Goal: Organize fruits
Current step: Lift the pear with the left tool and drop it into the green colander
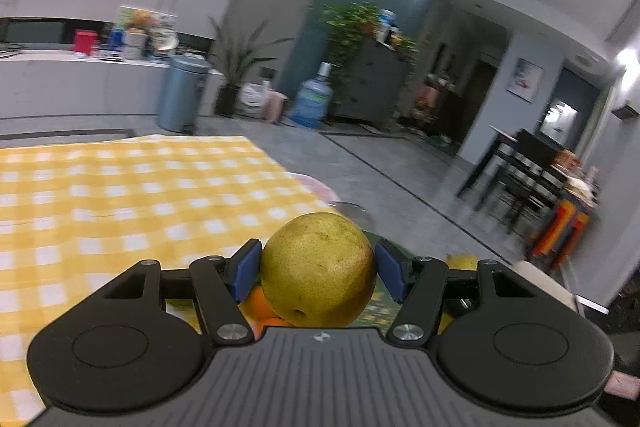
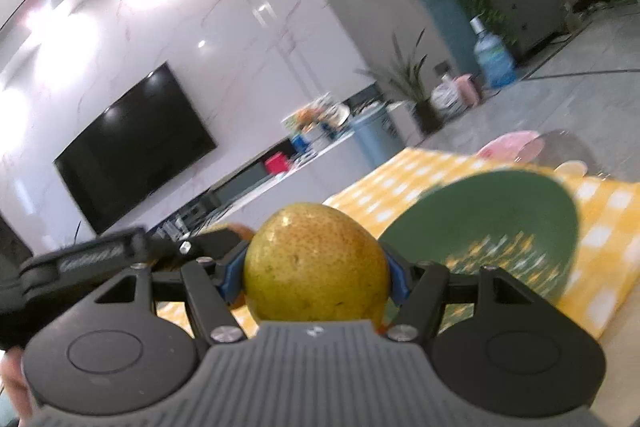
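Note:
In the left wrist view my left gripper [image 1: 318, 269] is shut on a yellow-green pear [image 1: 318, 267], its blue pads pressed against both sides, held above the table. Below the pear an orange fruit [image 1: 260, 303] and a bit of yellow fruit [image 1: 460, 261] show. In the right wrist view my right gripper [image 2: 316, 273] is shut on a second yellow-green pear [image 2: 316, 267], lifted over the yellow checked cloth [image 2: 608, 227]. A green plate [image 2: 492, 223] with a yellow pattern lies to the right of it. The other gripper's black arm [image 2: 92, 255] shows at the left.
The yellow checked cloth [image 1: 120, 207] covers the table, whose far edge drops to a grey floor. A pink plate [image 2: 512, 145] sits at the cloth's far corner. Beyond are a bin [image 1: 182, 93], a water bottle [image 1: 312, 101], plants, a TV [image 2: 132, 147] and a dark chair [image 1: 516, 171].

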Action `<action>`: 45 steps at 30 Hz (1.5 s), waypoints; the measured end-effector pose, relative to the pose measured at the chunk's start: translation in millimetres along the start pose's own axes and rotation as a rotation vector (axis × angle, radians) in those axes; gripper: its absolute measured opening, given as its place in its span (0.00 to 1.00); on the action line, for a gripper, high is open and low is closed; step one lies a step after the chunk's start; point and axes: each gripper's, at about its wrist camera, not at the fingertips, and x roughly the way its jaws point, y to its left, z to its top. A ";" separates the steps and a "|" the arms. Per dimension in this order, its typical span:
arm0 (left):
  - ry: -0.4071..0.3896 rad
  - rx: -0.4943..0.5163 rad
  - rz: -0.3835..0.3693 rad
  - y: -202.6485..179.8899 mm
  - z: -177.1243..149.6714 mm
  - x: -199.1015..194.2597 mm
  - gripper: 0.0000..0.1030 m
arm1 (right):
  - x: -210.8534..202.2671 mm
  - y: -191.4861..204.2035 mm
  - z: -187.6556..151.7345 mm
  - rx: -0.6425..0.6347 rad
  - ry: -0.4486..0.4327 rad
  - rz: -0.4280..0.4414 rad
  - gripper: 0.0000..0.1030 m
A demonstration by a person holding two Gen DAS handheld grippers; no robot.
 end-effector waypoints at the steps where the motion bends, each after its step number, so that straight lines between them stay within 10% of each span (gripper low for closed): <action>1: 0.013 0.005 -0.019 -6.9 0.0 3.5 0.69 | -3.9 -4.3 3.9 0.005 -0.018 -0.018 0.62; 12: 0.241 -0.014 -0.124 -57.6 -17.6 94.5 0.69 | -48.1 -76.6 30.8 0.124 -0.172 -0.170 0.62; 35: 0.492 -0.010 0.258 -53.4 -28.7 228.8 0.70 | -30.3 -127.1 7.2 0.222 -0.149 -0.152 0.62; 45: 0.514 0.028 0.125 -44.1 -18.7 218.1 0.77 | -24.2 -114.6 12.4 0.161 -0.127 -0.141 0.62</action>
